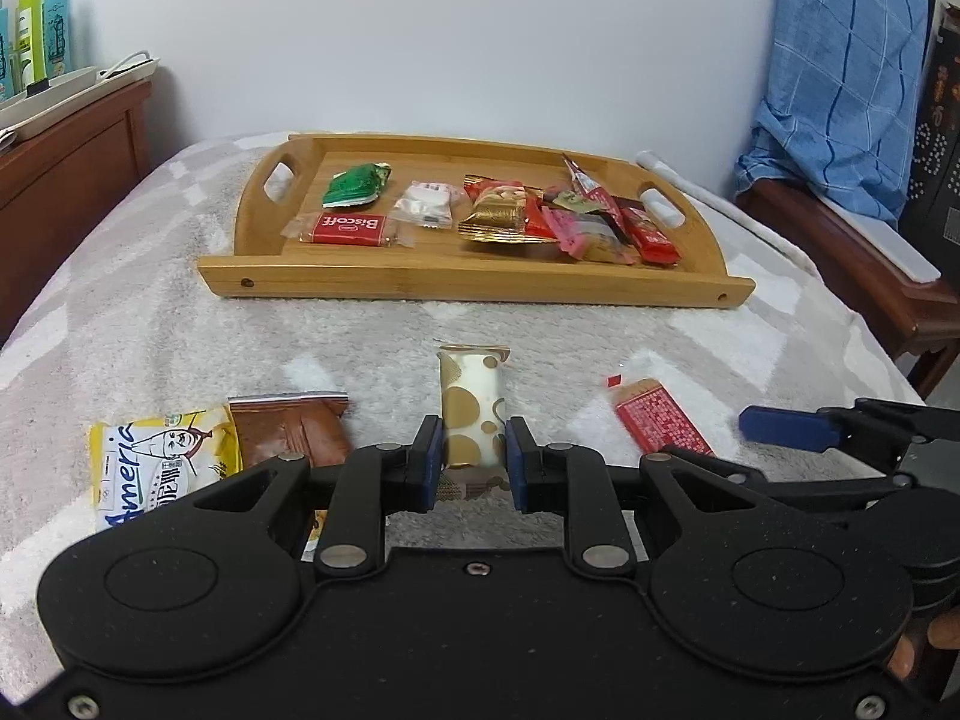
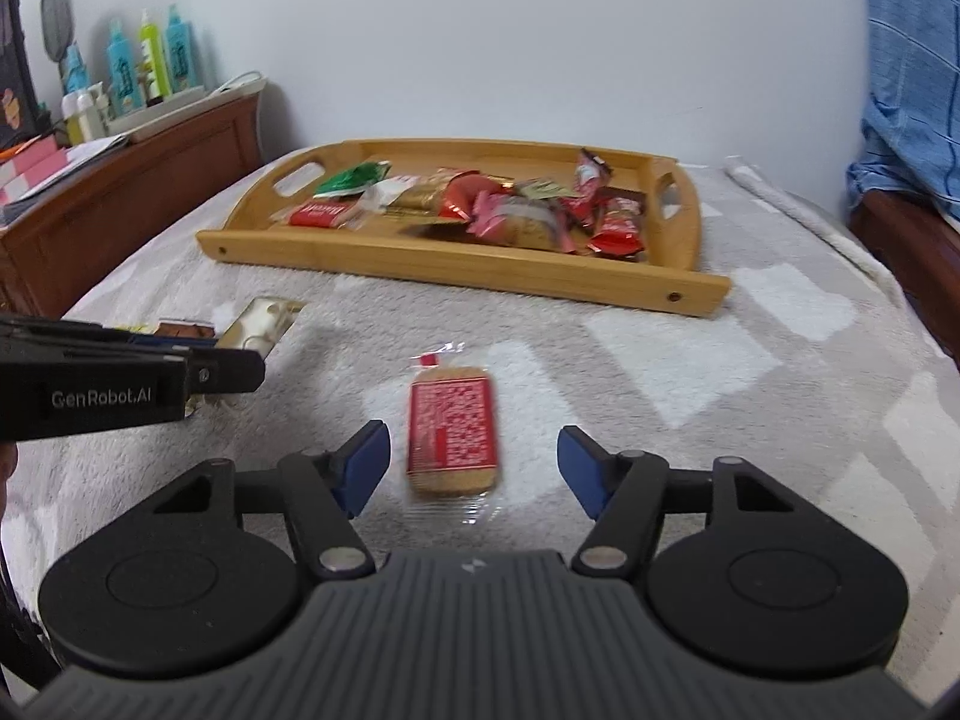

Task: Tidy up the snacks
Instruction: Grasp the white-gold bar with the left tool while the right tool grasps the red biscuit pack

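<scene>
Snacks (image 1: 471, 420) clamped left, red biscuit (image 2: 451, 429) unheld.

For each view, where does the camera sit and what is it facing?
Left wrist: on the left gripper, facing the wooden tray; its jaws clamp the white-and-gold snack.
Right wrist: on the right gripper, open around the red biscuit pack.
Shared: tray, both snacks, and each shows the other gripper.
</scene>
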### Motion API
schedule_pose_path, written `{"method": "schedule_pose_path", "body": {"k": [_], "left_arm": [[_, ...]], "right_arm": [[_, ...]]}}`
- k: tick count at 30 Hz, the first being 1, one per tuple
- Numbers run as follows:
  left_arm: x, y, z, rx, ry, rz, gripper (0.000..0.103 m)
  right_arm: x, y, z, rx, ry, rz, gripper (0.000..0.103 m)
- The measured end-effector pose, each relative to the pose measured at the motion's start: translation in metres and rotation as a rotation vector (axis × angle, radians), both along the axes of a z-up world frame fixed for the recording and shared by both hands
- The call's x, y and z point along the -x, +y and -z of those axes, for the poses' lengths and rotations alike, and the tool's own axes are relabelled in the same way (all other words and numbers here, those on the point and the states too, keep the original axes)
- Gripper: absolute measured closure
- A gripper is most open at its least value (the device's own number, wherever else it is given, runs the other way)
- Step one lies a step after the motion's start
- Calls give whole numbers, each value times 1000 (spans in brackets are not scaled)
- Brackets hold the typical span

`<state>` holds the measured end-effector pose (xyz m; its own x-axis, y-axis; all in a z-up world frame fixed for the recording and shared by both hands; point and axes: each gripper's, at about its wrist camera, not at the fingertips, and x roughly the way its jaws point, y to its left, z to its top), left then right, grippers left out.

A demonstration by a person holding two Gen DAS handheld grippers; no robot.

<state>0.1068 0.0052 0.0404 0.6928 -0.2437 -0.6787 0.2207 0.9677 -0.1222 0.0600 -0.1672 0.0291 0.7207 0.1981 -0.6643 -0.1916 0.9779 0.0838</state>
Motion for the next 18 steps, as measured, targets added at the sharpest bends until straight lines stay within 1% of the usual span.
{"method": "schedule_pose_path", "body": {"k": [5, 6, 9, 12, 16, 18], "left_arm": [[-1, 1, 1, 3, 4, -4, 82], [-1, 0, 2, 3, 6, -6, 82], [-2, -1, 3, 1, 8, -6, 82], [-1, -2, 4, 1, 10, -5, 82], [-1, -2, 6, 5, 14, -8, 82], [-1, -2, 7, 8, 16, -11, 82]], "right_arm": [[-6, 7, 3, 5, 15, -24, 29], [-8, 8, 4, 6, 19, -27, 31], [-12, 10, 7, 11, 28, -27, 32], [-14, 12, 7, 21, 20, -24, 37], [-13, 13, 7, 21, 14, -18, 40], [-13, 13, 7, 23, 11, -16, 44]]}}
